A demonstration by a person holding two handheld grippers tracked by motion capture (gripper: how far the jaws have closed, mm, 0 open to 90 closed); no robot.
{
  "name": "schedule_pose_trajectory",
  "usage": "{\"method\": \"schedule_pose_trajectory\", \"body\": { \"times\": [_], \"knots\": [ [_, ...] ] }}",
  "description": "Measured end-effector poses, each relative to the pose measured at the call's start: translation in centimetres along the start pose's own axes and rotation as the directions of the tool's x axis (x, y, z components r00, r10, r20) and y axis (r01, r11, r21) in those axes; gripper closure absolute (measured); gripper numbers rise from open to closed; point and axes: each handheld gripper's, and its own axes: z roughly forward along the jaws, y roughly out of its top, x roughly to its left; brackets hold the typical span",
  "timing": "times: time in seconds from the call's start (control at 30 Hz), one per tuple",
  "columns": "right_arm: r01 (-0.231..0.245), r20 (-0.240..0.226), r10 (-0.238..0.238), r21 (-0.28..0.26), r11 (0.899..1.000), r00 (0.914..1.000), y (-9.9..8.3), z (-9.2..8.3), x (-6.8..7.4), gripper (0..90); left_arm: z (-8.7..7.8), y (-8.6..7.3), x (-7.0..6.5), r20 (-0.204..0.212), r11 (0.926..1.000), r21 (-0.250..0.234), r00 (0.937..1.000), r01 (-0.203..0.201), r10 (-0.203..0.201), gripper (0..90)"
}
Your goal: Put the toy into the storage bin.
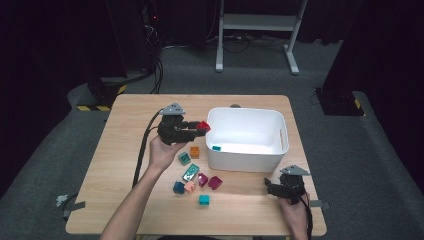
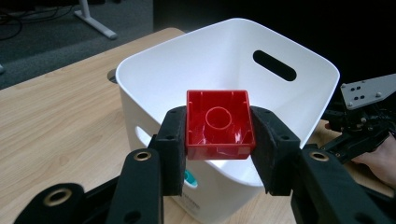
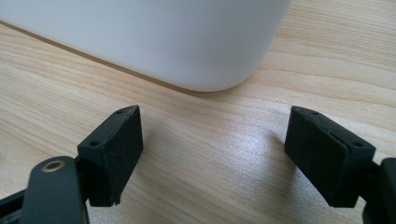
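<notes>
The left gripper (image 1: 199, 129) is clamped on a red block (image 2: 219, 125), both pads pressed flat against its two sides; the block is a glossy, hollow brick turned so its open underside faces the gripper's camera, with a round tube moulded in the middle of the cavity; its studded top is turned away and cannot be seen. Just beyond the jaws and below the block stands the white bin (image 2: 154, 70), the block hanging over its near rim; the bin has rounded corners and a slot handle in the far wall; a small teal piece (image 1: 216, 148) lies on its floor, its shape too small to make out.

The right gripper (image 3: 212, 156) stands released, nothing between its jaws, above bare table (image 3: 210, 135); ahead of it a rounded corner of the bin is cut off by the top edge of the right gripper view.

Below and behind the left gripper a cluster of loose blocks (image 1: 192, 177) sits on the wood; their colours are plain, their details blurred.
</notes>
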Motion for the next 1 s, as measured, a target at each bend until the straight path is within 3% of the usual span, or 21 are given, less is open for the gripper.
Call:
{"method": "schedule_pose_trajectory", "body": {
  "times": [0.5, 0.9, 1.0],
  "knots": [
    [0.0, 0.0, 0.0, 0.0, 1.0, 1.0, 0.0, 0.0, 0.0, 19.1, 2.5, 1.8, -1.1, 0.026, 0.9996, -0.005, 0.9992, -0.029, 0.029, 58.3],
    [0.0, 0.0, 0.0, 0.0, 1.0, 1.0, 0.0, 0.0, 0.0, 19.1, 4.3, 1.8, -1.6, 0.033, 0.9975, 0.026, 0.9973, -0.066, 0.065, 57.6],
    [0.0, 0.0, 0.0, 0.0, 1.0, 1.0, 0.0, 0.0, 0.0, 19.1, 4.3, 1.8, -1.8, 0.027, 0.9968, 0.026, 0.9968, -0.075, 0.075, 51.7]
  ]
}}
